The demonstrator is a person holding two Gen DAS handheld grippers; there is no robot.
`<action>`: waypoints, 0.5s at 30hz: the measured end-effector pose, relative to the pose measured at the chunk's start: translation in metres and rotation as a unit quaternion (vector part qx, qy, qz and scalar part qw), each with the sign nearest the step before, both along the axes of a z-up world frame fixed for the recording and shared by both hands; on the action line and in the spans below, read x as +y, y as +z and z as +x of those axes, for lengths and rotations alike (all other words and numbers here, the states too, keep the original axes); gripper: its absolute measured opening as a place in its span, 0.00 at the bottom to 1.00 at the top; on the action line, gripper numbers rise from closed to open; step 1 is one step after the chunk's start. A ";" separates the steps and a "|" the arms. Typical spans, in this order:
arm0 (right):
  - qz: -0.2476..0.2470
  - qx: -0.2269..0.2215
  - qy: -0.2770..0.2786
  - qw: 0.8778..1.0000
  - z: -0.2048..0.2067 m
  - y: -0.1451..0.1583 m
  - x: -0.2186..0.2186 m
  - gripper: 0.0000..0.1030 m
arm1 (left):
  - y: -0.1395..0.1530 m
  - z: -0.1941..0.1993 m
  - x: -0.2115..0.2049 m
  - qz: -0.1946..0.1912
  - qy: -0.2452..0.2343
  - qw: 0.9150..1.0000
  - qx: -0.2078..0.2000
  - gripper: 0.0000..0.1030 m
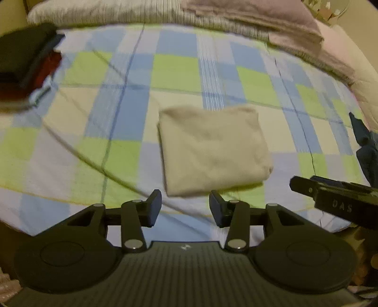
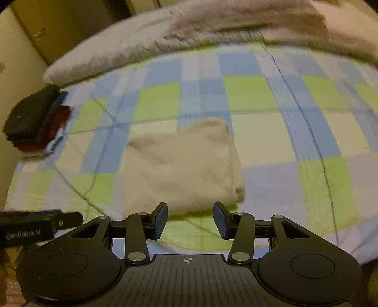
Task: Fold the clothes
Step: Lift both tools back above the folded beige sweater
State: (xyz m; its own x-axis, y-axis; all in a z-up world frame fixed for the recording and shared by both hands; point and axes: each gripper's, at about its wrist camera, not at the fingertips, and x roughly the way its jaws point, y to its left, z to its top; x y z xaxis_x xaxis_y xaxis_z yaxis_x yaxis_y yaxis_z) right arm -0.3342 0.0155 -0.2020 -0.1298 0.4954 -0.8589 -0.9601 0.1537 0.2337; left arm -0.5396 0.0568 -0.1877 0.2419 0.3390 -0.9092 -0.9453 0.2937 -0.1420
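Beige cloth (image 1: 212,151) lies folded into a neat rectangle mid-bed on the checked sheet (image 1: 174,70). Left gripper (image 1: 185,209) and right gripper (image 2: 190,220) both parted, empty, above its near edge. Dark stack (image 1: 26,61) far left looks folded already; blue garment (image 1: 365,151) at right probably remains.

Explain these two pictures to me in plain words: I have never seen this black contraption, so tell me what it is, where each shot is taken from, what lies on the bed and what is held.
There is no robot: a person holds a black hand tool with two jaws in each hand, and each tool has a camera looking forward along its jaws. One picture comes from the left gripper, the other from the right gripper; each also shows the other tool at its edge. Both stand open, empty, above the checked bedsheet. On it lies a beige folded cloth. A dark stack of folded clothes sits at the far left, grey and pink bedding at the back, and some dark blue fabric at the right edge.
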 end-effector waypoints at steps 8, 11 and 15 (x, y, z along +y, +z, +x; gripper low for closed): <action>0.002 -0.015 0.012 1.000 -0.021 0.027 -0.020 0.45 | 0.037 -0.012 -0.010 0.033 -0.006 0.999 0.013 0.41; -0.012 -0.017 0.013 1.000 -0.025 0.026 -0.026 0.45 | 0.043 -0.015 -0.014 0.034 -0.008 0.999 0.022 0.42; -0.038 -0.022 0.018 0.999 -0.033 0.025 -0.031 0.45 | 0.048 -0.017 -0.018 0.035 -0.015 0.999 0.032 0.42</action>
State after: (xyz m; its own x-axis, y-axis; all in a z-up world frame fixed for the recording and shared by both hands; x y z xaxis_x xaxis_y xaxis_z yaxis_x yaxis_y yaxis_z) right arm -0.3668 -0.0158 -0.1772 -0.1080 0.4237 -0.8994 -0.9743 0.1348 0.1805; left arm -0.5561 0.0390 -0.1398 0.1949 0.3963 -0.8972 -0.9422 0.3297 -0.0591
